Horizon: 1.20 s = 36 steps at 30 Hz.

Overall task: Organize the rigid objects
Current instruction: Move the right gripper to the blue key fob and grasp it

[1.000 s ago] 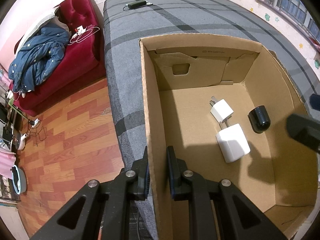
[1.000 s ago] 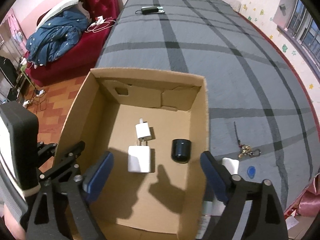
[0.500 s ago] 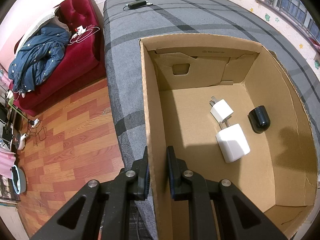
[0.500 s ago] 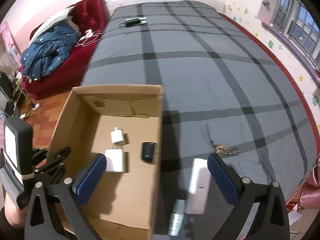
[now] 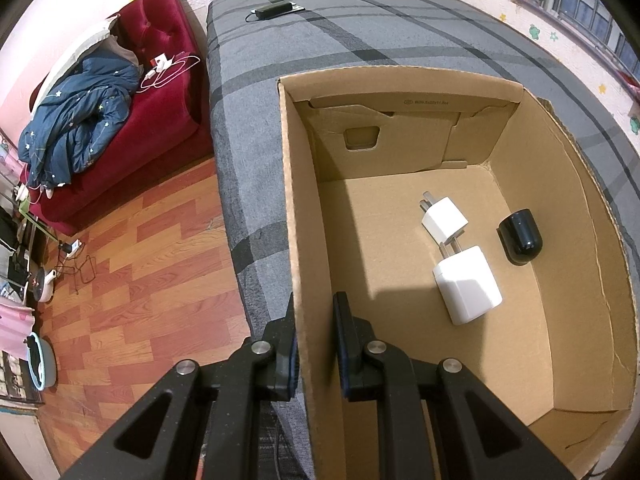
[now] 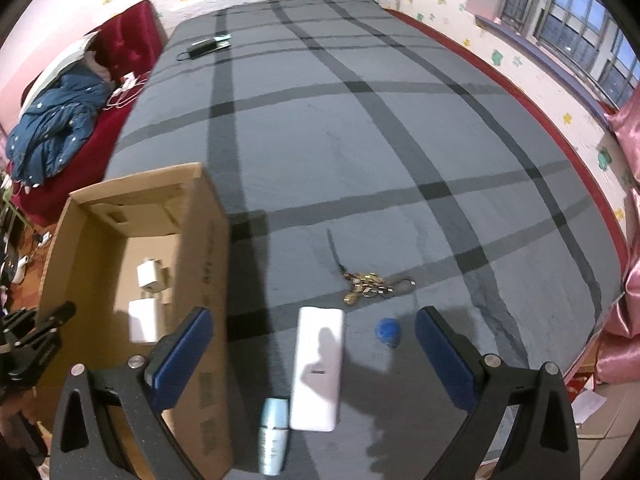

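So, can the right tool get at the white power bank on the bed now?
Probably yes: the right tool is open above the white power bank, nothing covering it; only a pale blue tube lies beside it.

- Cardboard box (image 5: 304, 208): matt brown corrugated paper.
- Two chargers (image 5: 468, 290): smooth white plastic.
- Bed cover (image 6: 360, 140): matt grey woven cloth.
- Keys (image 6: 366, 286): shiny brass-coloured metal.
- Floor (image 5: 132, 264): glossy wood.

Box (image 6: 208, 264), keys (image 6: 372, 284) on bed (image 6: 360, 140)

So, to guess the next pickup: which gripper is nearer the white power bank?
Right. The right gripper hangs open over the white power bank; the left gripper is clamped on the cardboard box wall.
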Each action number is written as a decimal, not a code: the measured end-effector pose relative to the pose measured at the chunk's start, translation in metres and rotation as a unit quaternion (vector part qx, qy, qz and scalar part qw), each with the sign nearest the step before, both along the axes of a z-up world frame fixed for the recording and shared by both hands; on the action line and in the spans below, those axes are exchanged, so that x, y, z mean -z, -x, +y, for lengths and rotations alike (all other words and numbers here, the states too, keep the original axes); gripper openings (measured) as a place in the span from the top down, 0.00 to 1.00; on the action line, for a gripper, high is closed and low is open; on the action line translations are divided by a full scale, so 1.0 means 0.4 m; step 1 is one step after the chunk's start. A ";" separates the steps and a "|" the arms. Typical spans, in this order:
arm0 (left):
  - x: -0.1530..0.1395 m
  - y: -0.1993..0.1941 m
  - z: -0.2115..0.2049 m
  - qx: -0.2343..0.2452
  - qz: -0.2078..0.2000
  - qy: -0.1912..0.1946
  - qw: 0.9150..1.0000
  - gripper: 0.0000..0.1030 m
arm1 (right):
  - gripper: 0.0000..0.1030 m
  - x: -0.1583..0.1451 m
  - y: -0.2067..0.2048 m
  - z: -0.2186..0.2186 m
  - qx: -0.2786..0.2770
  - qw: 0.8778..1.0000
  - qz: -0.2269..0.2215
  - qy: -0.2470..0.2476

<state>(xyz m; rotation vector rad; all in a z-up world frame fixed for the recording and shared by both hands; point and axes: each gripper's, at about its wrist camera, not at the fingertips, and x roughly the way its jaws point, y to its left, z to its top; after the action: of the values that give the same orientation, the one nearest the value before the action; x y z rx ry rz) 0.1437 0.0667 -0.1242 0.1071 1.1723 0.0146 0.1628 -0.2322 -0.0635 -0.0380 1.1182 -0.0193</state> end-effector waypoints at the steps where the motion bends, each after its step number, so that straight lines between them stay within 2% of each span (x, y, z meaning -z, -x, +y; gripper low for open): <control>1: 0.000 0.001 -0.001 0.001 -0.001 -0.001 1.000 0.85 | 0.00 0.009 -0.003 -0.010 0.002 1.000 0.003 0.000; 17: 0.004 -0.001 -0.005 0.005 0.001 -0.010 1.000 0.85 | 0.00 0.193 -0.047 -0.166 0.057 0.997 0.050 -0.006; 36: 0.005 0.009 -0.013 0.004 -0.005 -0.016 1.000 0.85 | 0.00 0.380 -0.063 -0.242 0.073 0.994 0.085 0.001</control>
<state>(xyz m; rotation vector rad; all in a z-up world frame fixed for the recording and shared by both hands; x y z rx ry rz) 0.1400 0.0614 -0.1262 0.1397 1.1621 0.0266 0.1881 -0.3289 -0.2153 0.0424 1.2895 -0.1505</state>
